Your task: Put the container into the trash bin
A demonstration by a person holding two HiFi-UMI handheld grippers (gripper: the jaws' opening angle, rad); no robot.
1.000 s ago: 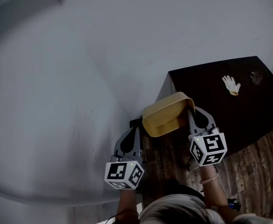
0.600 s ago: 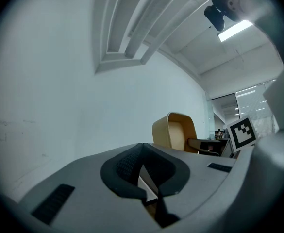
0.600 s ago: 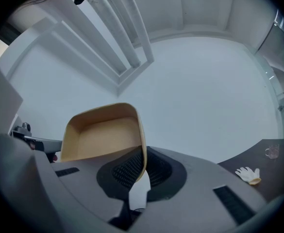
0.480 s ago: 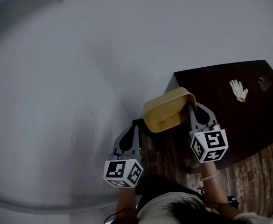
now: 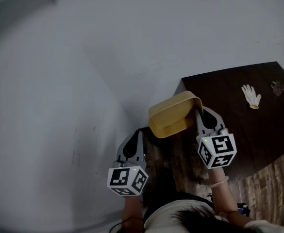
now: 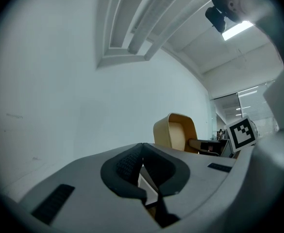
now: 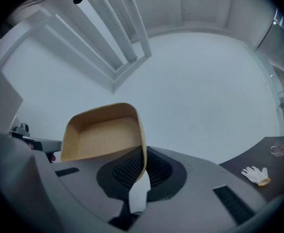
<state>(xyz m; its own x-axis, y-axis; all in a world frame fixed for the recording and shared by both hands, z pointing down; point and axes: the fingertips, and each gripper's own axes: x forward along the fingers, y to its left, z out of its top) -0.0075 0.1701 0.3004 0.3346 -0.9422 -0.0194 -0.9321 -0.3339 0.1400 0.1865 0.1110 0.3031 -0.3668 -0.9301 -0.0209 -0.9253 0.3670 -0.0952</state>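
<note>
The tan container is an open, empty tray held on its side in the air beside a grey wall. My right gripper is shut on its right rim. In the right gripper view the thin rim of the container is clamped between the dark pads of the right gripper. My left gripper hangs lower left of the container, apart from it, shut and empty. In the left gripper view the left gripper has its jaws pressed together, with the container ahead to the right. No trash bin shows in any view.
A dark table stands on the right against the wall, with a white glove and a small clear object on it. Brown wooden floor lies below. The grey wall fills the left and top.
Both grippers and the container have travelled together, keeping their spacing. In the head view the table and glove have slid a little to the right and down.
</note>
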